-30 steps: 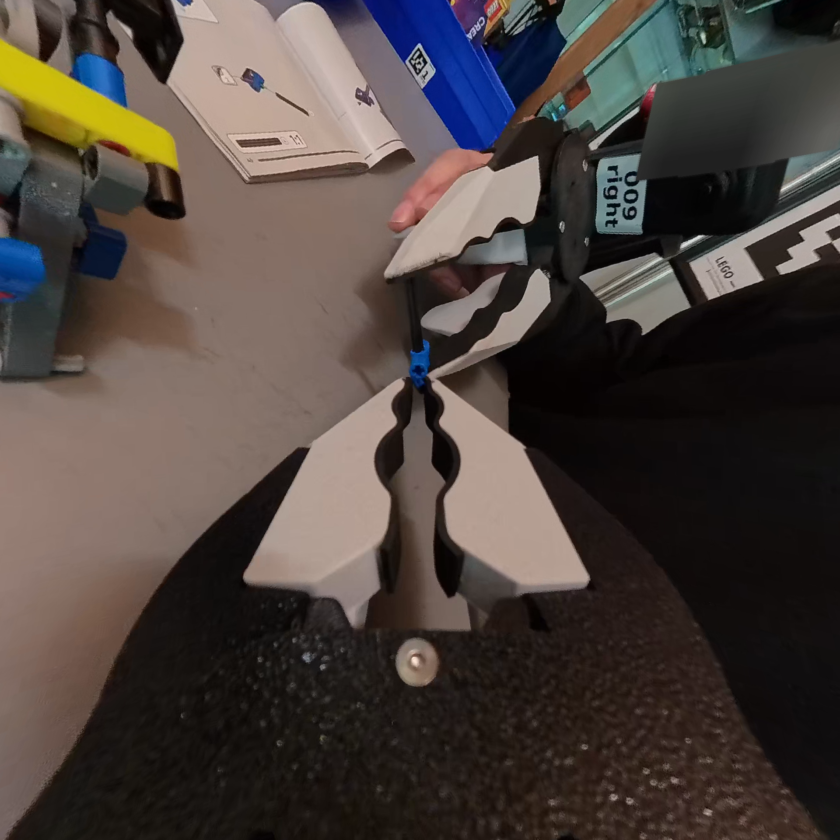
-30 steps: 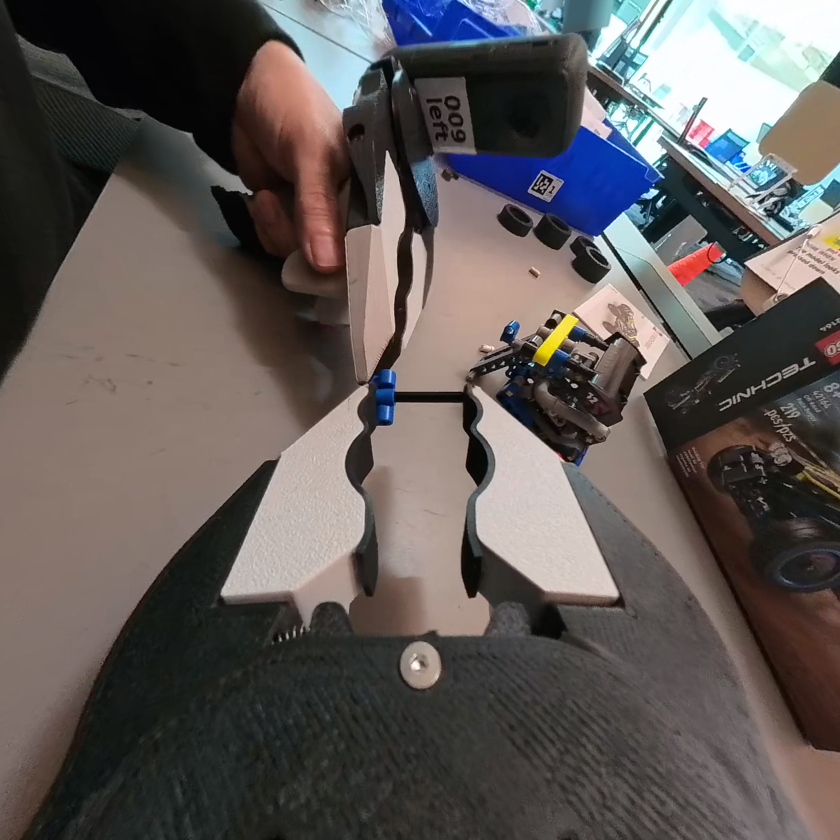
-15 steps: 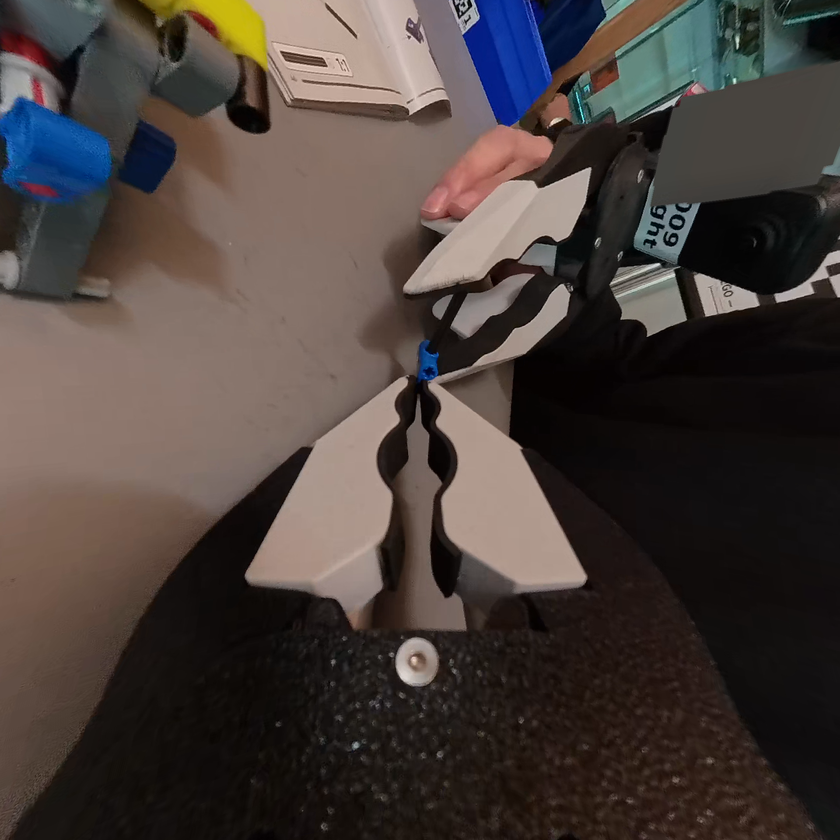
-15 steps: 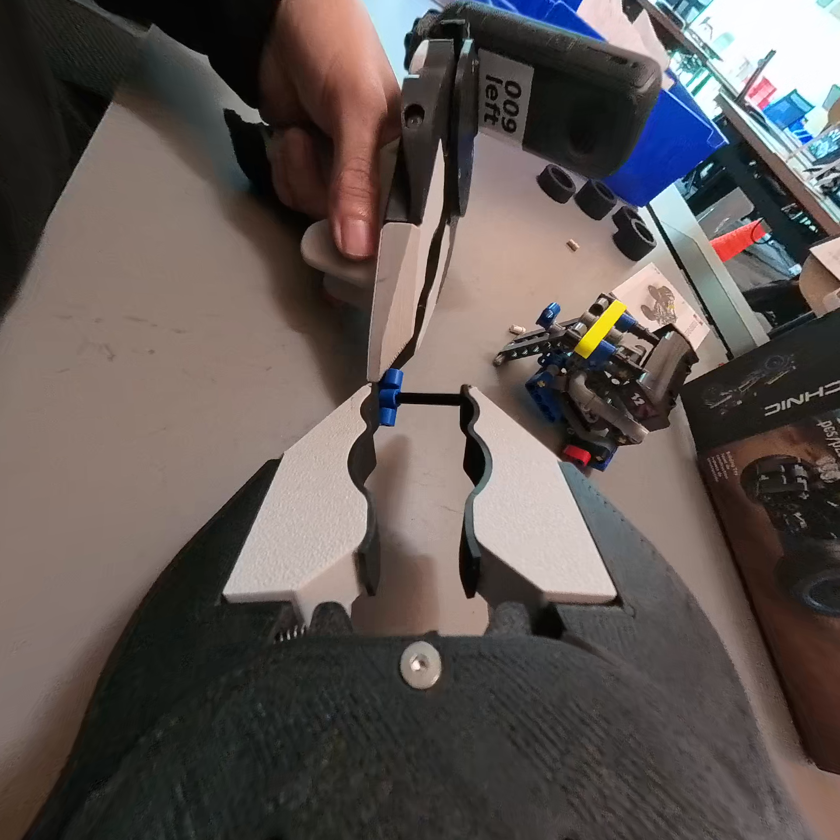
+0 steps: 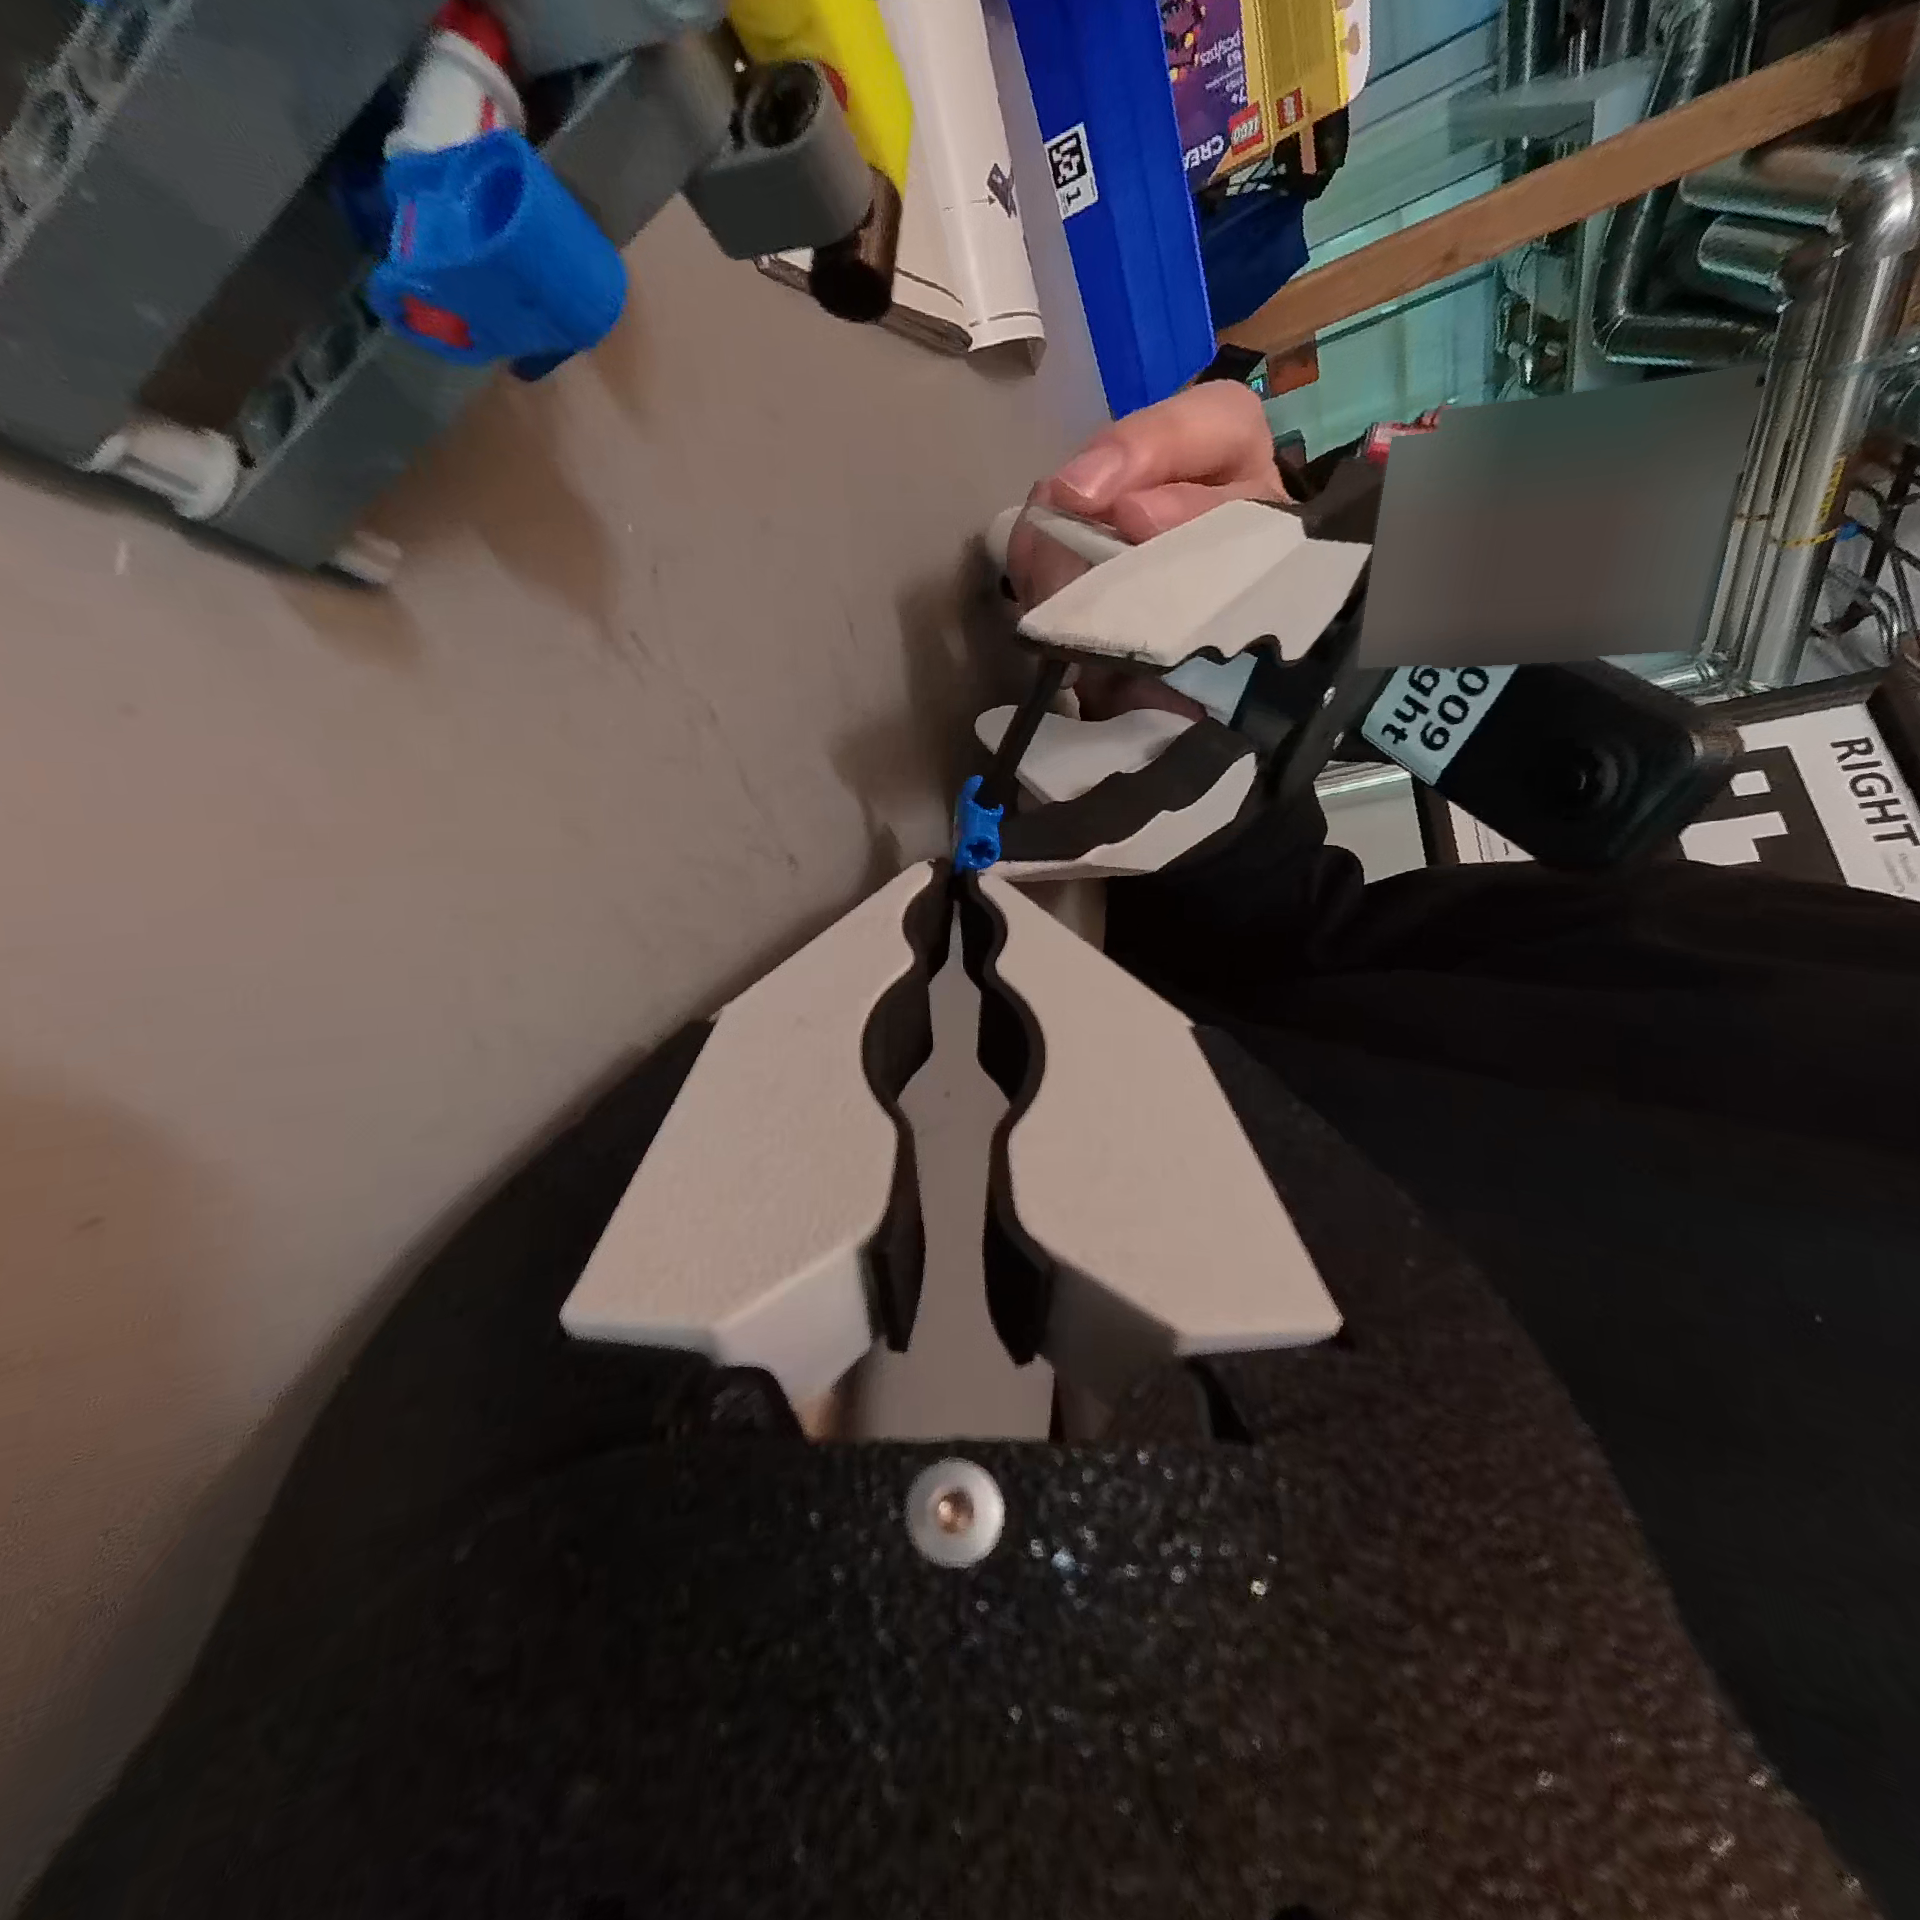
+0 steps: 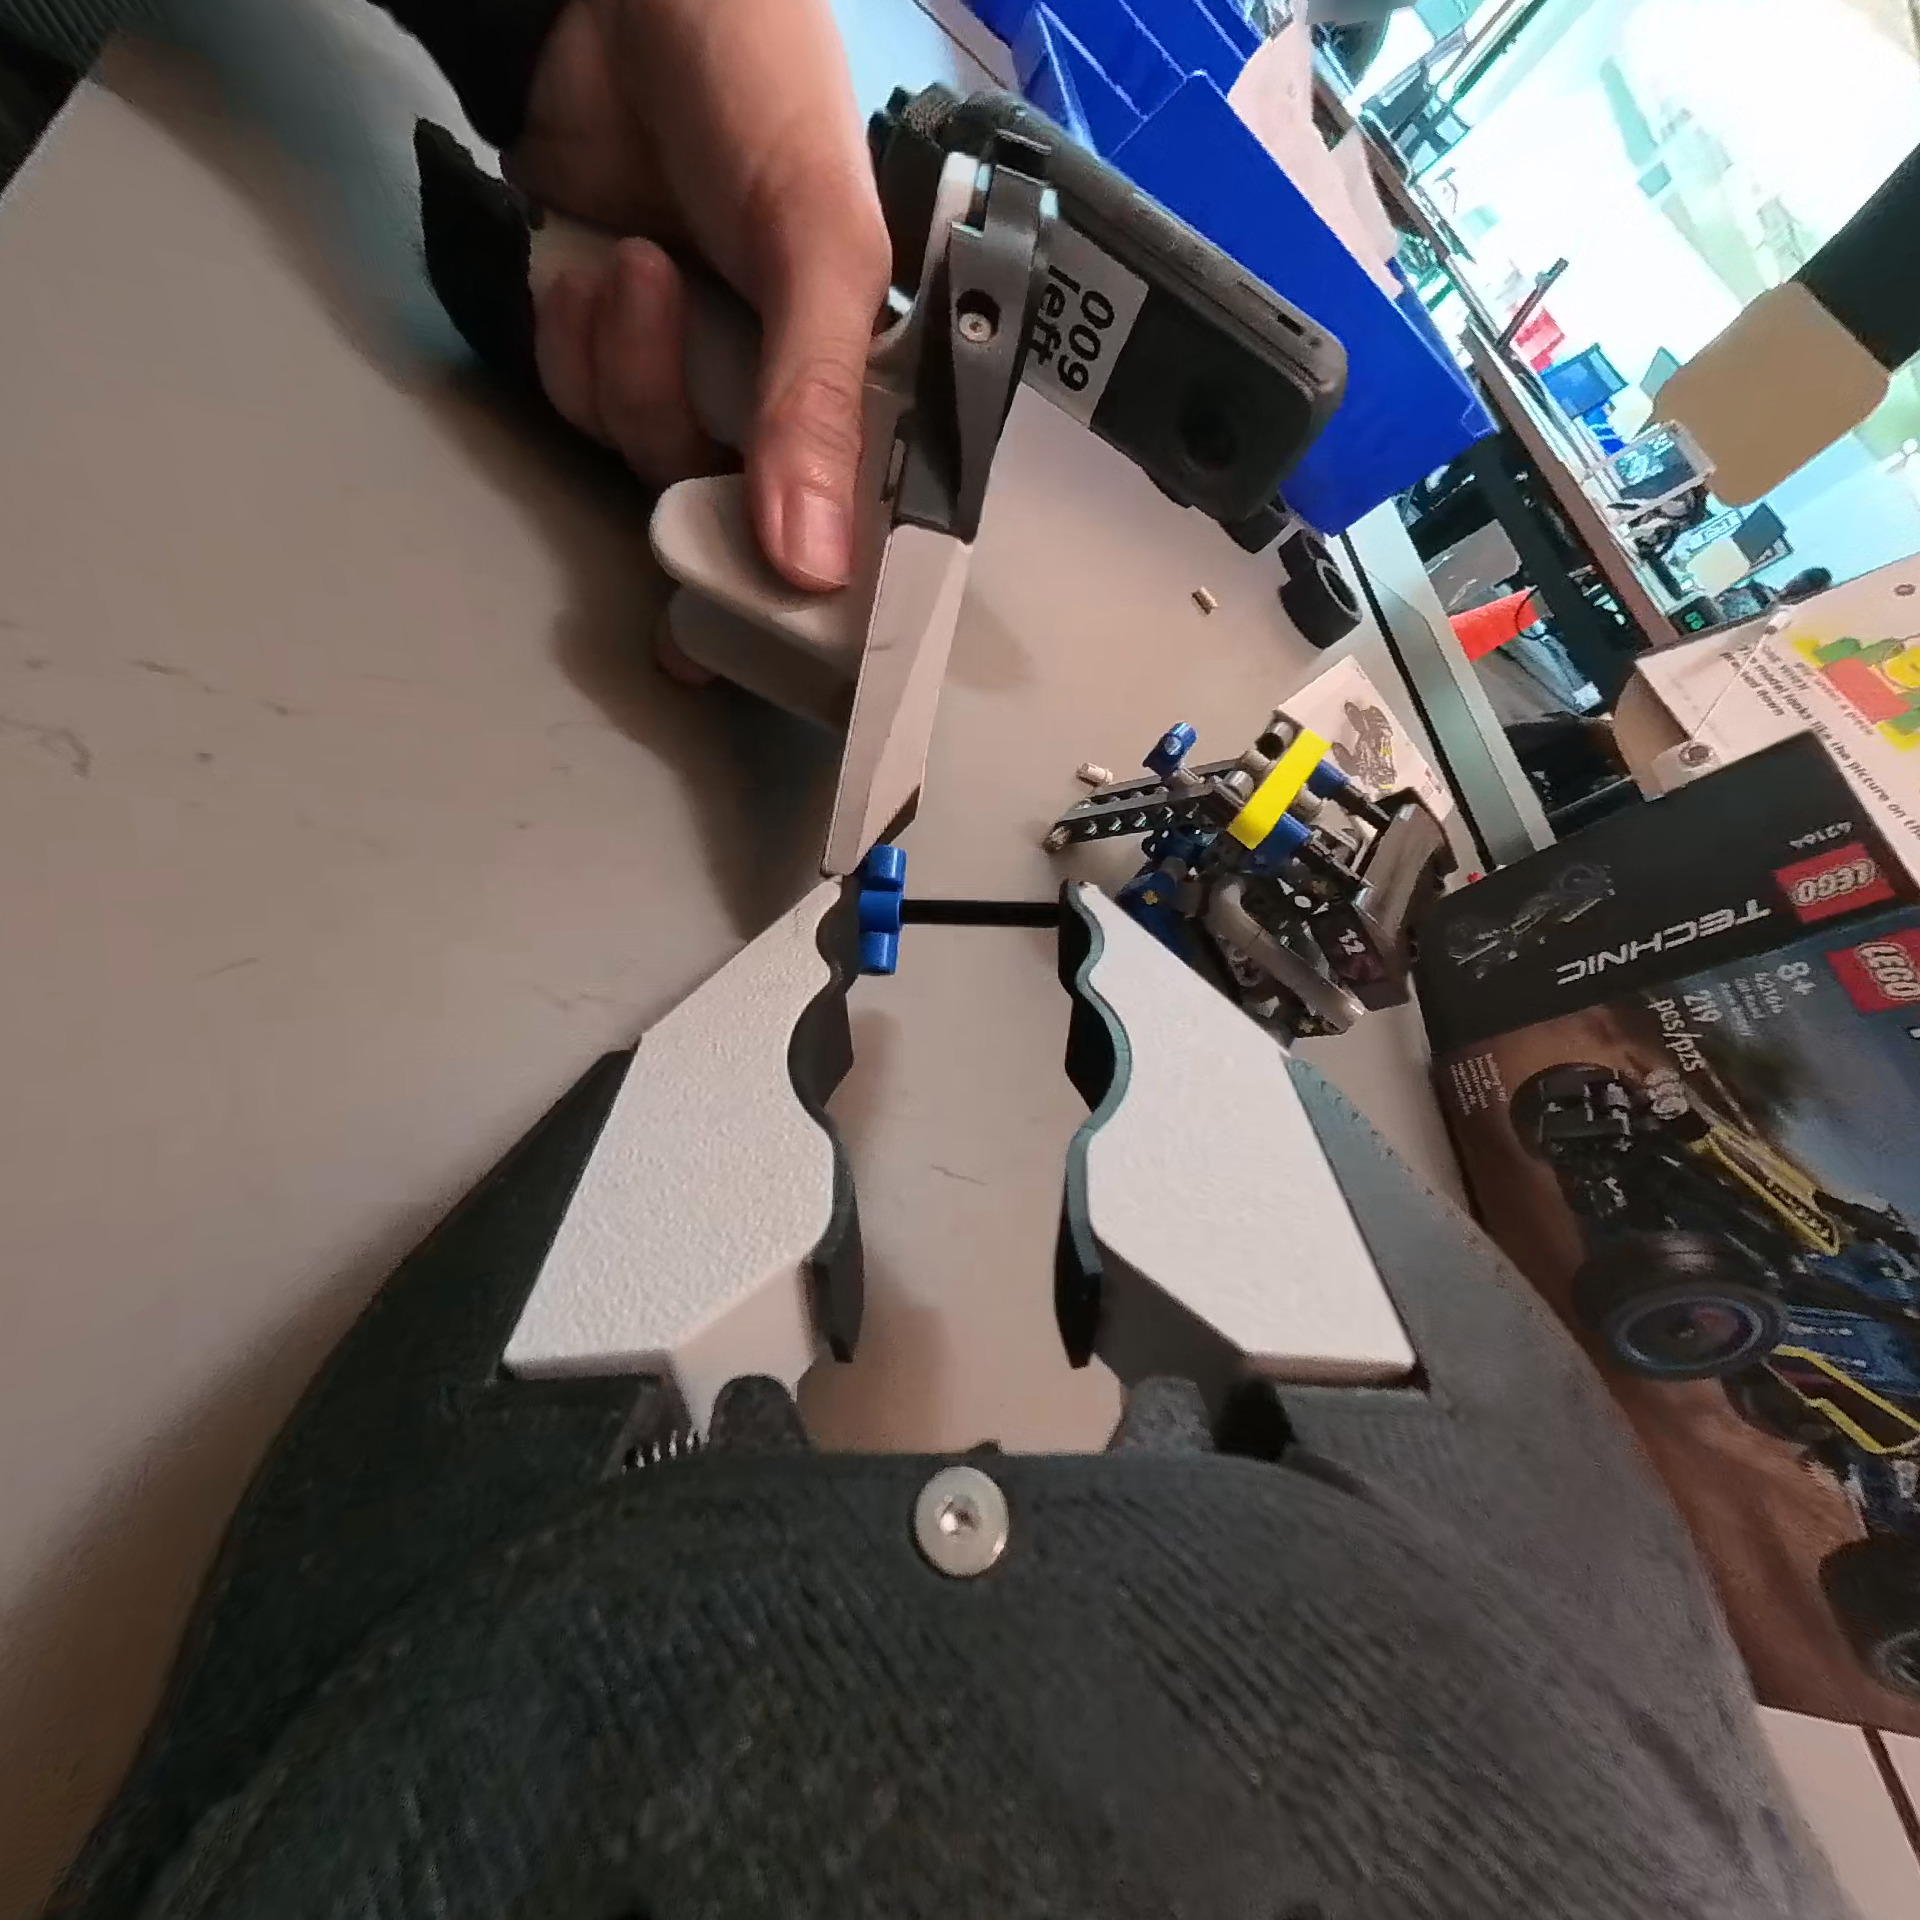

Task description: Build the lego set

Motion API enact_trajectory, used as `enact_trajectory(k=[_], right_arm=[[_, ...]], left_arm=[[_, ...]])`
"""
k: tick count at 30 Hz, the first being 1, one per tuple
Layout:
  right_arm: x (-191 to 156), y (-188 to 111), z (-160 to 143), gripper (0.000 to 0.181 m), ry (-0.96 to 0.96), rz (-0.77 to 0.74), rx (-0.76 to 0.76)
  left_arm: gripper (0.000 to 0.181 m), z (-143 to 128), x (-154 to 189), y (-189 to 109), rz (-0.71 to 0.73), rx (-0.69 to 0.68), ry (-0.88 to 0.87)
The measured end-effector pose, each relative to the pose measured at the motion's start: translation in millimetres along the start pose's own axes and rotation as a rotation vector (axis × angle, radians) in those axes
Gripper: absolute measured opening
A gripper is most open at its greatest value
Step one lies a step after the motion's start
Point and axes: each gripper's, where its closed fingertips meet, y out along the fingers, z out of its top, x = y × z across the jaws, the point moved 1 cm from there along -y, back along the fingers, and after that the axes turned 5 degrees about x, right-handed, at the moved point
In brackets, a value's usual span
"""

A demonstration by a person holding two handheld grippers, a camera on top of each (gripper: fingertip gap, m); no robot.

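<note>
A thin black axle carries a small blue connector on one end. My right gripper is shut on the axle lengthwise, with the connector end against its left fingertip and the bare end against its right. My left gripper is shut on the blue connector; it comes in from above in the right wrist view. The right gripper and axle show just beyond it. The part-built grey, blue and yellow model sits on the table, close at the top left of the left wrist view.
The set's box lies at the right. A blue bin and black tyres are farther back. An instruction booklet lies behind the model. A small loose pin lies on the grey table.
Both grippers kept their hold and moved together toward the model, which now looms larger in the left wrist view. The left gripper has tilted further over.
</note>
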Motion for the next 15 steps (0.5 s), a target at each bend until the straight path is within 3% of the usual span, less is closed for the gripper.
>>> enact_trajectory(k=[7,15], right_arm=[[-3.7,0.0,-2.5,0.037,0.02,0.034,0.008],[-6.7,2.1,-7.6,0.038,0.037,0.08,-0.019]], left_arm=[[0.0,-3.1,-1.7,1.5,0.044,-0.014,0.065],[0.0,-3.9,-6.9,2.1,0.166,-0.052,0.255]])
